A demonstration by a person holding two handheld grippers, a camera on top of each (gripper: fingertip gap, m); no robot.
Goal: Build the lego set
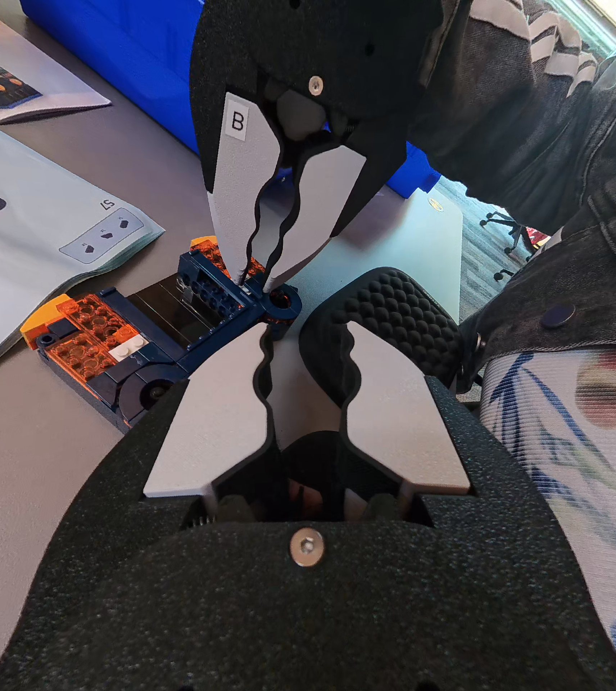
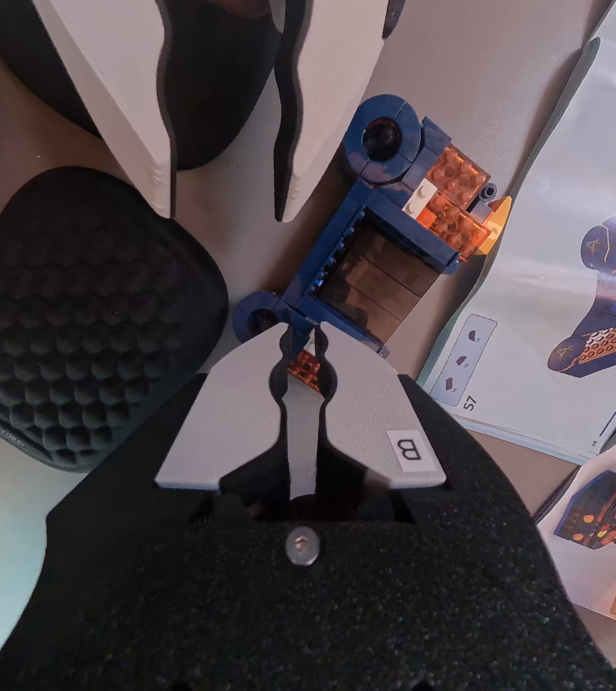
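The lego model (image 1: 157, 336) lies flat on the grey table: a dark blue frame around black tiles, with clear orange plates at both ends. It also shows in the right wrist view (image 2: 366, 261). My right gripper (image 2: 301, 331) is shut on a small dark blue brick (image 2: 299, 338) at the model's corner, beside a round blue corner ring (image 2: 258, 318). I cannot tell if the brick is joined to the model. In the left wrist view this gripper (image 1: 254, 283) comes down from above. My left gripper (image 1: 308, 329) is open and empty, its left fingertip (image 1: 263, 331) close to the ring (image 1: 280, 301).
An open instruction booklet (image 1: 37, 243) lies left of the model and shows in the right wrist view (image 2: 560, 261). A second booklet (image 1: 7, 74) and a blue box (image 1: 130, 48) are behind. A black textured pad (image 1: 392, 318) lies right of the model. A person's sleeve (image 1: 523, 112) is at right. Some 6 cm of space lies between my two pairs of fingers.
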